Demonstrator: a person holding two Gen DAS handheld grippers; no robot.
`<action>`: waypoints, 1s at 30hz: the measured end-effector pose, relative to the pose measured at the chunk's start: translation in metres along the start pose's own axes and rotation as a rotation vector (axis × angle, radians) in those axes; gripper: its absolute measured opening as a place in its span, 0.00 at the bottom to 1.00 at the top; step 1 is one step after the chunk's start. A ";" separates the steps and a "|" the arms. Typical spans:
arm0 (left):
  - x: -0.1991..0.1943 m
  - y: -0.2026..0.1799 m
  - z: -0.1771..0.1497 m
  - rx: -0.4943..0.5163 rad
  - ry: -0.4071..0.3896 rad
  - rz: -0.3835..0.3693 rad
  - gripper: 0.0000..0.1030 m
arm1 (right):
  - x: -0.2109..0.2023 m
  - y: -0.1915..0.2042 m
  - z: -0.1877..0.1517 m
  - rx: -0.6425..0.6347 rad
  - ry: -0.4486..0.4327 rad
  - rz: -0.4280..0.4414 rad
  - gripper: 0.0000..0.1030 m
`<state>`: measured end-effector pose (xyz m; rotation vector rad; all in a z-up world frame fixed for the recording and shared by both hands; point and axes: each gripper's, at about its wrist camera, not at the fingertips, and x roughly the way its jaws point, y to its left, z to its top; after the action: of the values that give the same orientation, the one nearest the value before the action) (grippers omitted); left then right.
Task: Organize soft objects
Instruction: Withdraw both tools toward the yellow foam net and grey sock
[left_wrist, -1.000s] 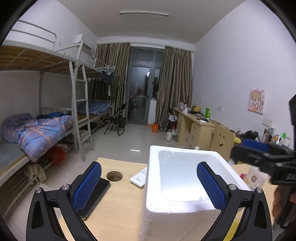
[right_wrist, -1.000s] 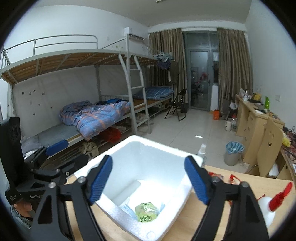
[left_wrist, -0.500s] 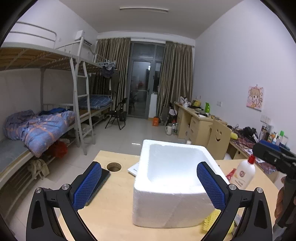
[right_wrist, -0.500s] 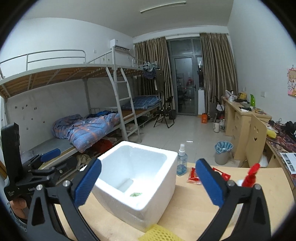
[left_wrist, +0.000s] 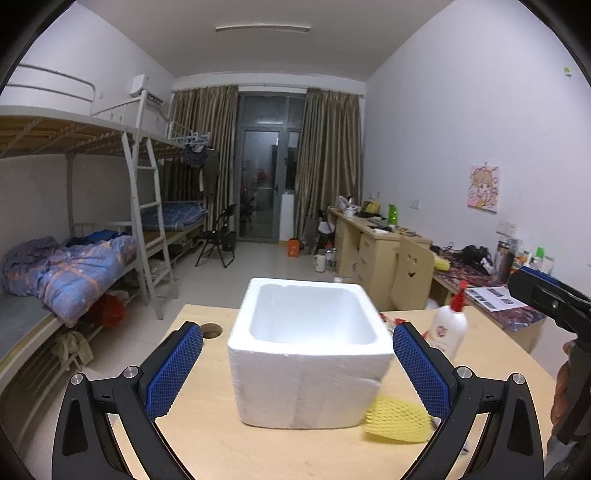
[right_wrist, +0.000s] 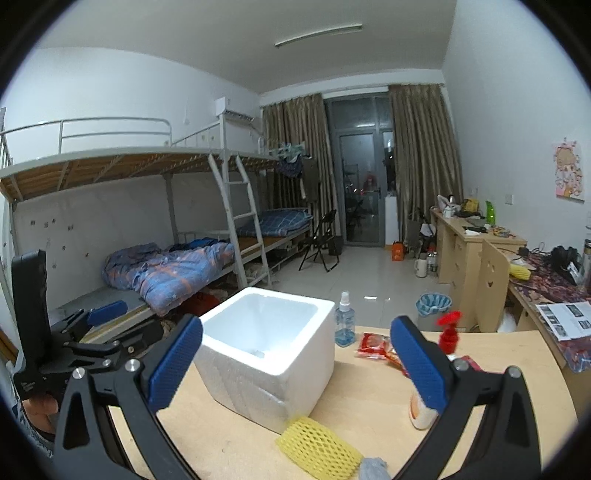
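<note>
The right gripper (right_wrist: 295, 358) gapes wide with nothing between its pads, its jaws having just been opening; the left gripper (left_wrist: 297, 365) is equally wide and empty. Both hang on the near side of the white foam box (right_wrist: 266, 347), apart from it. The yellow foam net (right_wrist: 319, 443) lies on the table (right_wrist: 369, 402) touching the box's near corner, a grey scrap (right_wrist: 373, 468) just beside it, so these probably remain to be collected. Right of the box stand a red-capped white bottle (left_wrist: 448, 326), red packets (right_wrist: 373, 345) and a blue spray bottle (right_wrist: 344, 325), clear of the net.
</note>
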<state>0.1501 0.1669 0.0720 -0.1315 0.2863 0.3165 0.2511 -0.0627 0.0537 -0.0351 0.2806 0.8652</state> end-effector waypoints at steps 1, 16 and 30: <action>-0.006 -0.003 -0.002 0.000 -0.005 -0.010 1.00 | -0.005 -0.002 -0.001 0.008 -0.006 -0.002 1.00; -0.059 -0.040 -0.008 0.069 -0.037 -0.088 1.00 | -0.066 0.003 -0.017 0.005 -0.049 -0.046 1.00; -0.080 -0.063 -0.021 0.079 -0.043 -0.183 1.00 | -0.101 -0.002 -0.029 0.010 -0.066 -0.125 1.00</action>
<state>0.0929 0.0808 0.0813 -0.0724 0.2417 0.1257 0.1842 -0.1433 0.0513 -0.0143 0.2187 0.7395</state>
